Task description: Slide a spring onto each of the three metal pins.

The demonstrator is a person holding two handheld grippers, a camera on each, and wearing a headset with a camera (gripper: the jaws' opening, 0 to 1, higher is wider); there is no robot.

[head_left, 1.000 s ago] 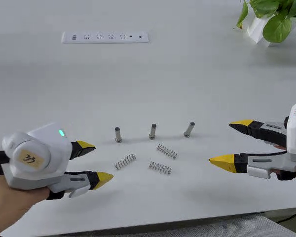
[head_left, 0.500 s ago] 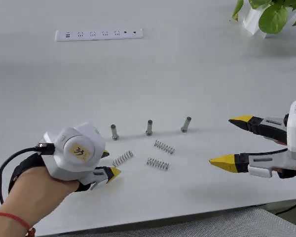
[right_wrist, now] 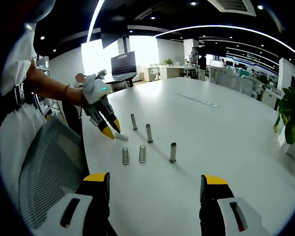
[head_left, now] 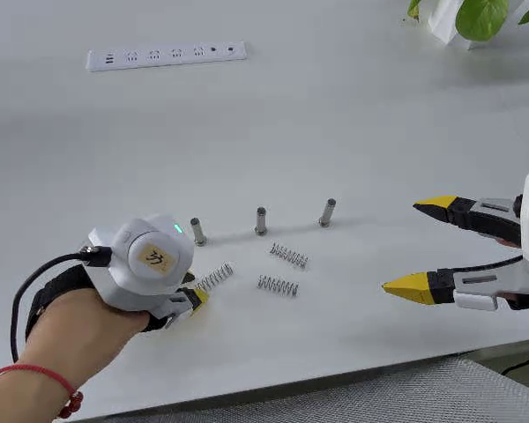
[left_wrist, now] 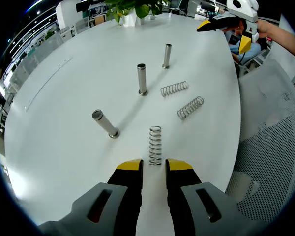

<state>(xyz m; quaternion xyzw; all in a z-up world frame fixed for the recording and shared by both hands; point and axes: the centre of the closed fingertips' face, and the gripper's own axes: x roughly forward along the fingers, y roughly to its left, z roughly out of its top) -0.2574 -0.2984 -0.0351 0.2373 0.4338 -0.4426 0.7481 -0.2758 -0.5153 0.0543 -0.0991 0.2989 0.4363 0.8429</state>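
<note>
Head cam looks down on table (head_left: pixel 353 115); L cam low, close to pins (left_wrist: pixel 142 78); R cam farther, same pins.

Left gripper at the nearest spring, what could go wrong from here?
The left gripper has only the near end of the spring at its tips, in line with the jaws. A pinch there may squirt it away across the smooth table. The left pin stands on a small base close beside that spring, so a sideways swing on lifting might knock it over.
</note>
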